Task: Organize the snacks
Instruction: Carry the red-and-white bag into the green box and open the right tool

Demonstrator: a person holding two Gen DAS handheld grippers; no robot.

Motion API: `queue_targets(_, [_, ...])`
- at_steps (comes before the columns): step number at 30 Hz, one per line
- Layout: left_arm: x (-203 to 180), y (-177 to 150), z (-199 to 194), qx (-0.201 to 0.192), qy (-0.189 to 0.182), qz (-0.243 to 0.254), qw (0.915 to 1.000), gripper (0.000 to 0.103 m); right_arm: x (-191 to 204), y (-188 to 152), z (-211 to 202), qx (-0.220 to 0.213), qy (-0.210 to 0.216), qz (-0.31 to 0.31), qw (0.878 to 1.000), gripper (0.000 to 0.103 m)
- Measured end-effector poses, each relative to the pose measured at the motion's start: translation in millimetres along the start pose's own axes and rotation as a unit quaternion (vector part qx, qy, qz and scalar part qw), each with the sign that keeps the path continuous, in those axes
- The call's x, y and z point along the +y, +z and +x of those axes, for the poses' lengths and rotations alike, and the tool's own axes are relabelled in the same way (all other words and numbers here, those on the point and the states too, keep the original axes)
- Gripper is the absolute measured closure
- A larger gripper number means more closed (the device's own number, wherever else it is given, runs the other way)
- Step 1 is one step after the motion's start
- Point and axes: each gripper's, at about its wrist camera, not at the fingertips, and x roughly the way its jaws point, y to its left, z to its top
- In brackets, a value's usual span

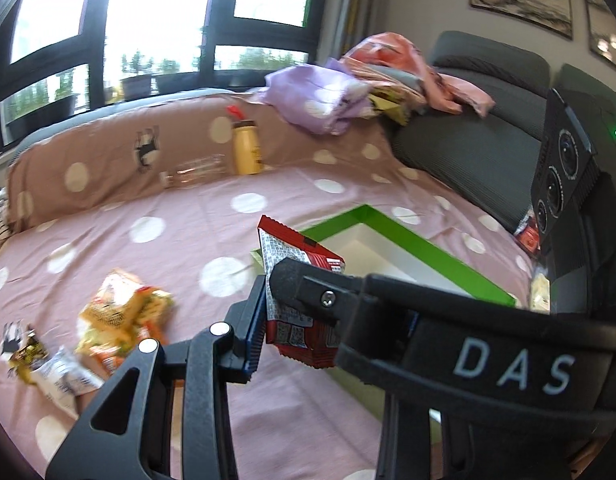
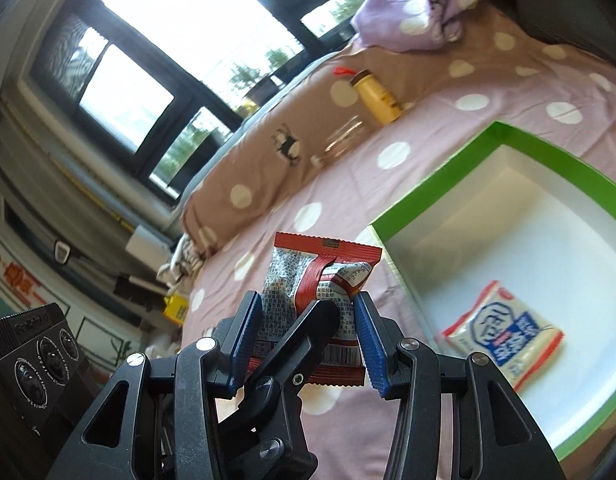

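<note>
One red and silver snack packet [image 1: 292, 248] [image 2: 292, 272] hangs in the air above the pink spotted bedspread, just left of the green box [image 1: 408, 236] [image 2: 428, 196]. My left gripper [image 1: 276, 304] is shut on its lower half. My right gripper [image 2: 304, 320] is shut on the same packet, blue pads on either side. A black finger of the other gripper crosses in front in each view. The box has white inner walls and holds a white and blue packet [image 2: 504, 332].
Loose yellow and orange packets [image 1: 124, 312] and a white one [image 1: 60, 372] lie on the bed at left. A yellow bottle [image 1: 247, 148] [image 2: 378, 98] and a clear bottle [image 1: 196, 172] rest by the brown cushion. Purple and pink clothes [image 1: 316, 96] are heaped behind.
</note>
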Motion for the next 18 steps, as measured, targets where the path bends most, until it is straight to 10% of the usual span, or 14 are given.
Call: queue_targets(18, [-42, 2, 53, 0.064, -0.072, 0.025, 0.9951, 0.068, -63, 12, -17, -0.019, -0.06, 0.087, 0.994, 0.052])
